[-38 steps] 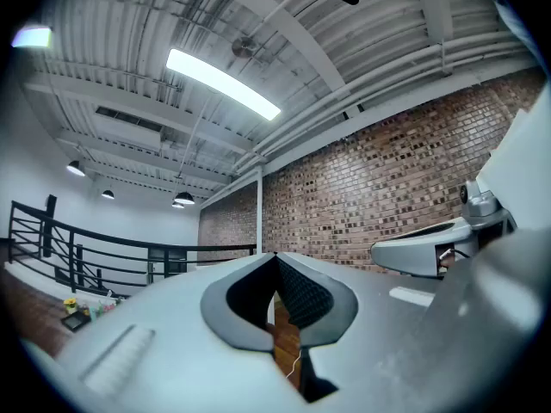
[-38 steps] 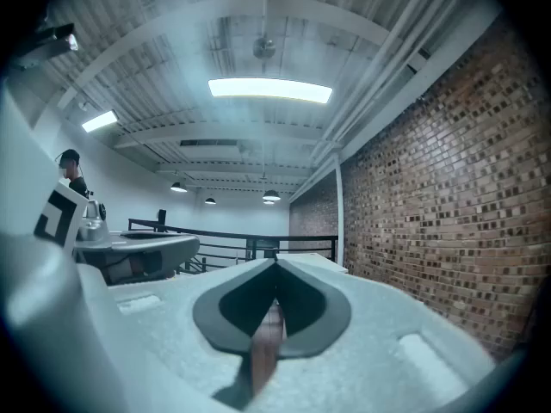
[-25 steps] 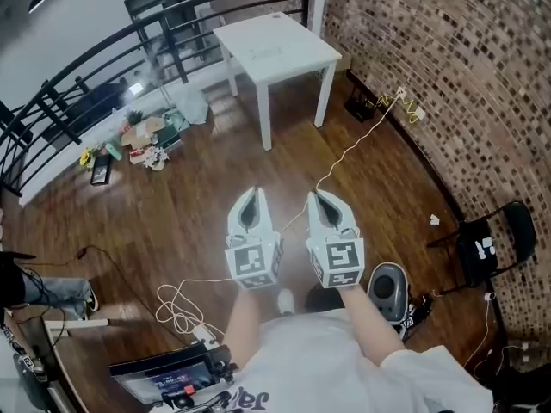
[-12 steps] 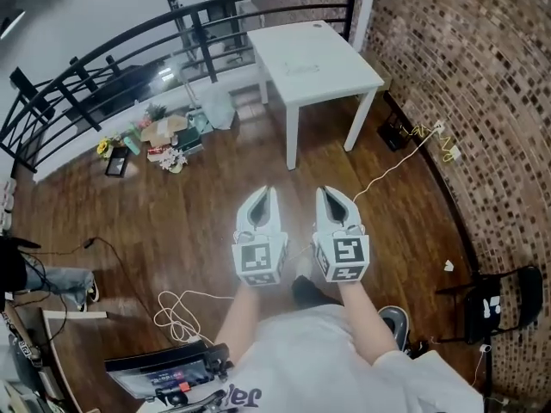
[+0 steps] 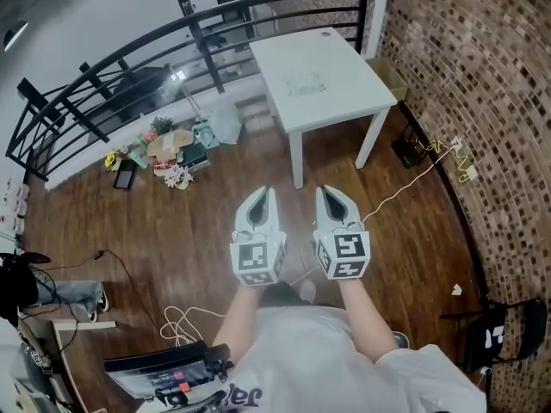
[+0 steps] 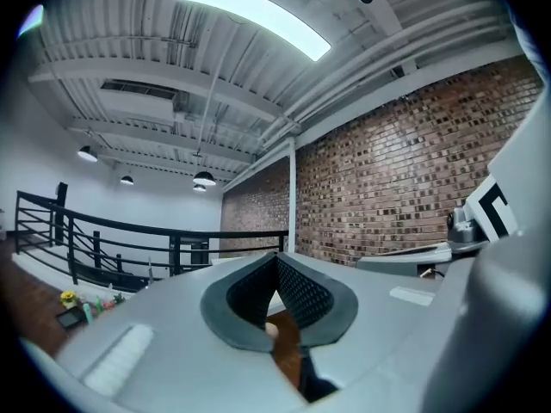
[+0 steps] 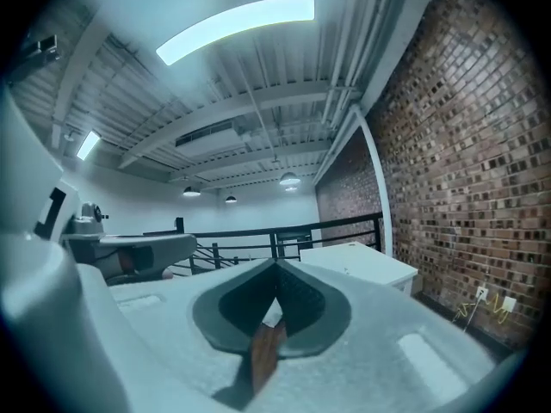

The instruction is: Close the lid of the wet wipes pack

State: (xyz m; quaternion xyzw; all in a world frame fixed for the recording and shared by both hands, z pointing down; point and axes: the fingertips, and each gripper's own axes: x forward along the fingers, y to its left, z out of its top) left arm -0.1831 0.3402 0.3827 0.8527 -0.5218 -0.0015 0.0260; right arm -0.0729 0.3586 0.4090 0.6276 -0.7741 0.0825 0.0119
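A white square table [image 5: 344, 50] stands ahead by the brick wall; it also shows in the right gripper view [image 7: 357, 261]. A faint pale flat thing [image 5: 306, 83] lies on its top, too small to tell what it is. Over the wooden floor, short of the table, I hold both grippers side by side and pointing level. The left gripper [image 5: 263, 193] is shut with nothing between its pads, and the left gripper view [image 6: 277, 256] shows the same. The right gripper [image 5: 325, 191] is likewise shut and empty [image 7: 276, 265].
A black railing [image 5: 129, 67] runs along the left and back. Small clutter [image 5: 168, 153] lies on the floor under it. White cable loops [image 5: 185, 321] lie at lower left, a yellow cable [image 5: 456, 157] by the brick wall [image 5: 482, 76], a black chair [image 5: 495, 334] at lower right.
The table and railing have come nearer and lower in the head view. Both grippers stay side by side and shut, carried forward together.
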